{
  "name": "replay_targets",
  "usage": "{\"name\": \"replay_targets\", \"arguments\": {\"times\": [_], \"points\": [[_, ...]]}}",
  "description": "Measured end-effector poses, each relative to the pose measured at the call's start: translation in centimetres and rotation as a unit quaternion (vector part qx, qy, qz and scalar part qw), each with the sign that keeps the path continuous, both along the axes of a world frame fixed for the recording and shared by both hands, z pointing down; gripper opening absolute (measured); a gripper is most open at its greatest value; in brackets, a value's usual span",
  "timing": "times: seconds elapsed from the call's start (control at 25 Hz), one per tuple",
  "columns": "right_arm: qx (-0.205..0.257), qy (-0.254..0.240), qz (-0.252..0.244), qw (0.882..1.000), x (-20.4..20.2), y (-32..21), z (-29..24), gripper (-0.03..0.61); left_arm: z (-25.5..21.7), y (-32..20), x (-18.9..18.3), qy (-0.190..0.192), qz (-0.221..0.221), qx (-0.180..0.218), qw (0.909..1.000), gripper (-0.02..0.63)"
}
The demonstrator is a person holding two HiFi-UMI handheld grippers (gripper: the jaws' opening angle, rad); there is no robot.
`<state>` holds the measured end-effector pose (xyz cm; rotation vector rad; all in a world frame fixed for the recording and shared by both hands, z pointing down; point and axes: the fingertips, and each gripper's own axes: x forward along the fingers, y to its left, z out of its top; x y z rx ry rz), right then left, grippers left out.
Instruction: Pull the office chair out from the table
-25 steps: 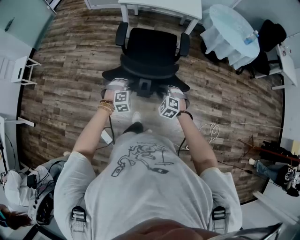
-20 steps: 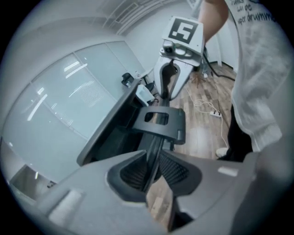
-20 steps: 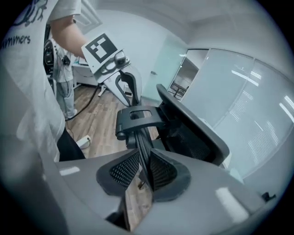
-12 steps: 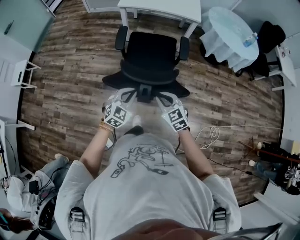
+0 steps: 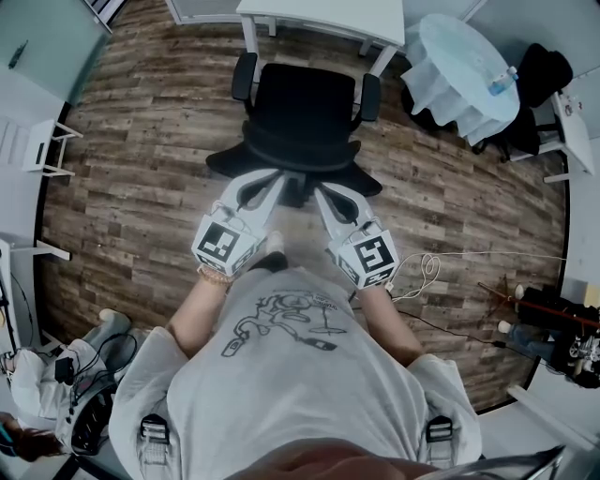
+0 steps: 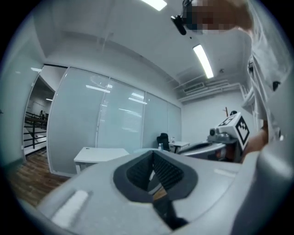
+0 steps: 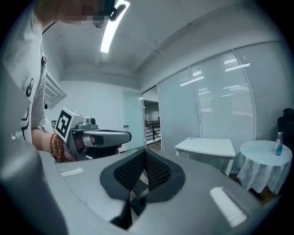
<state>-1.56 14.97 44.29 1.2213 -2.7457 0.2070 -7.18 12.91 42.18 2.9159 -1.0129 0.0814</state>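
The black office chair (image 5: 300, 103) stands on the wood floor, pulled back from the white table (image 5: 323, 14), its backrest (image 5: 291, 157) nearest me. Both grippers are raised above the backrest, side by side, and touch nothing. My left gripper (image 5: 255, 190) is shut, and in the left gripper view its ribbed pads (image 6: 165, 173) meet with nothing between them. My right gripper (image 5: 330, 199) is shut and empty too, its pads (image 7: 154, 170) pressed together. Each gripper view shows the other gripper alongside: the right gripper (image 6: 229, 133) and the left gripper (image 7: 92, 135).
A round table (image 5: 459, 66) with a white cloth and a bottle (image 5: 503, 75) stands to the right of the white table. A white cable (image 5: 422, 262) loops over the floor at my right. Low white furniture (image 5: 47, 141) lines the left wall. Another person's legs (image 5: 112, 323) show at lower left.
Both grippers have lifted off the top of the chair's backrest, risen toward my head and rolled, so their marker cubes look larger. The chair has stayed in place.
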Motion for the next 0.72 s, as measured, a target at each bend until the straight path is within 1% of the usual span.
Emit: {"name": "replay_targets", "arguments": {"times": [0.16, 0.36, 0.72], "points": [[0.024, -0.026, 0.004, 0.999, 0.0, 1.1, -3.6, 0.008, -3.2, 1.3, 0.6, 0.03, 0.006, 0.012, 0.9995, 0.003], [0.043, -0.033, 0.004, 0.999, 0.1, 2.0, -6.1, 0.006, -4.9, 2.3, 1.4, 0.055, 0.021, 0.011, 0.9982, 0.003], [0.043, -0.033, 0.008, 0.999, 0.2, 2.3, -6.4, 0.006, -5.4, 2.8, 1.4, 0.06, 0.02, 0.012, 0.9979, 0.003]]}}
